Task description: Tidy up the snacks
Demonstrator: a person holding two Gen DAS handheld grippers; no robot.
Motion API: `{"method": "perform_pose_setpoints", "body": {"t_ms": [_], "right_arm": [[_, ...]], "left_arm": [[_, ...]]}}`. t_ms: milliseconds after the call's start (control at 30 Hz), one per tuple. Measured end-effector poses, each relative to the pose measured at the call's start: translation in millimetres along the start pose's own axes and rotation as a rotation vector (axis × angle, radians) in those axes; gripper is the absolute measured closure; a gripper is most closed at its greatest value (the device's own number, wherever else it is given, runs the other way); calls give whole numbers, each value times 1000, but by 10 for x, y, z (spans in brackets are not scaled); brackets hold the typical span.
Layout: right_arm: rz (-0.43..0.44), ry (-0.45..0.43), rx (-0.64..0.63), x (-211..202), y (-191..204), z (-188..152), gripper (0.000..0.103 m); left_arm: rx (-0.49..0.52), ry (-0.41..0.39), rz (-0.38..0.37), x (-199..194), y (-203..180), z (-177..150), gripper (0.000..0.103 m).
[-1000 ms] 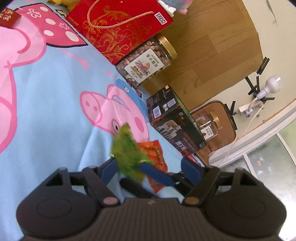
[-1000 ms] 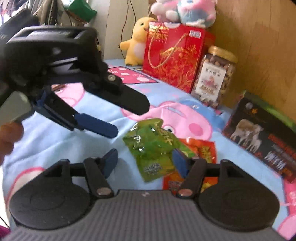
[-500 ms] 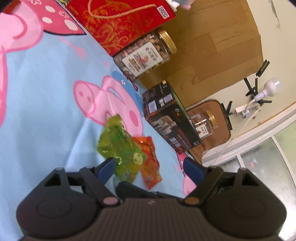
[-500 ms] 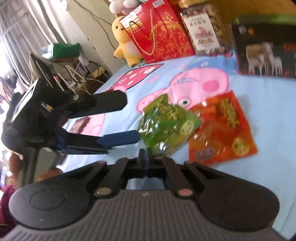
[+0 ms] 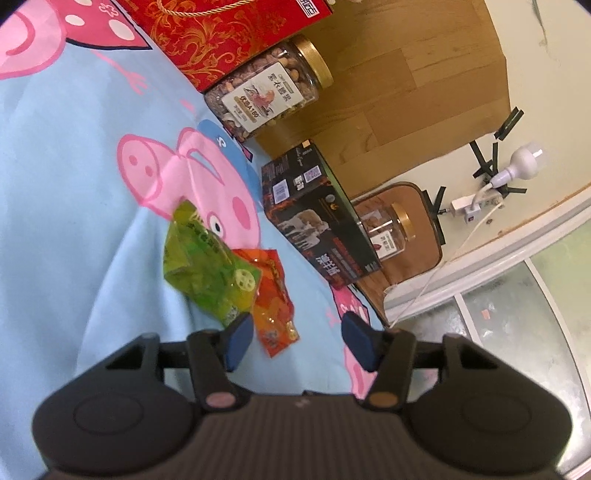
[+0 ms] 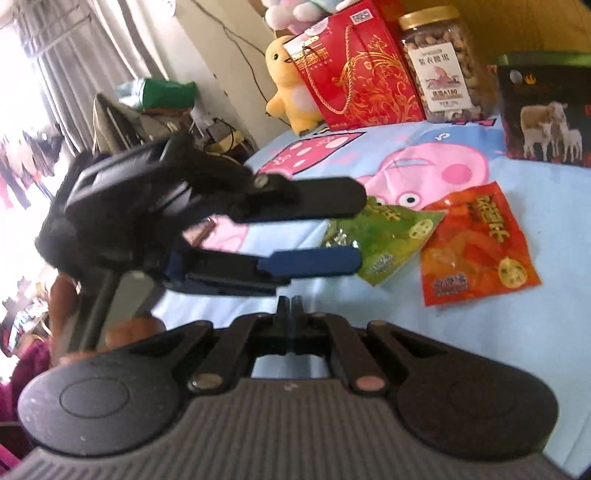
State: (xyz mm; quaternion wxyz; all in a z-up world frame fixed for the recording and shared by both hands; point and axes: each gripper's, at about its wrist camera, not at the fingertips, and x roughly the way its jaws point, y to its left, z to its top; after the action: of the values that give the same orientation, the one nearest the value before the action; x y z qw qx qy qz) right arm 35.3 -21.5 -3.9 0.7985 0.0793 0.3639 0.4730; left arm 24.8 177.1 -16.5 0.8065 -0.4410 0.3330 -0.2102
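On a cartoon-pig bedsheet (image 5: 66, 192), a green snack packet (image 5: 207, 266) overlaps an orange snack packet (image 5: 275, 299) near the bed's far edge. The left claw (image 5: 297, 338) hovers spread, empty; the right claw (image 6: 290, 308) is pressed together, empty. A grab risks catching both slippery packets.

Left gripper (image 6: 354, 229) hides green snack bag's (image 6: 388, 236) left part; red gift box (image 5: 221, 33) cut off at top.

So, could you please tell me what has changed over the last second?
The left gripper let go of the green packet, which now lies on the blue sheet overlapping the orange packet, and backed away with its jaws open. The right gripper closed empty. The nut jar, black box and red bag stayed put.
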Motion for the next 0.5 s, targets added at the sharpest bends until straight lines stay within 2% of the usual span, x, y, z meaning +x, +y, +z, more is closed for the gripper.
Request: {"method": "perform_pose_setpoints", "body": {"t_ms": [267, 333, 400, 500], "right_arm": [[-50, -46, 14, -212, -102, -74, 92], [-71, -64, 32, -248, -141, -77, 86], [-88, -83, 46, -292, -184, -82, 69], [-101, -104, 67, -369, -239, -95, 65]], "left_arm": [[21, -9, -35, -67, -136, -23, 49], [26, -4, -43, -65, -177, -41, 49], [28, 1, -48, -64, -206, -64, 49], [37, 14, -56, -53, -247, -105, 49]]}}
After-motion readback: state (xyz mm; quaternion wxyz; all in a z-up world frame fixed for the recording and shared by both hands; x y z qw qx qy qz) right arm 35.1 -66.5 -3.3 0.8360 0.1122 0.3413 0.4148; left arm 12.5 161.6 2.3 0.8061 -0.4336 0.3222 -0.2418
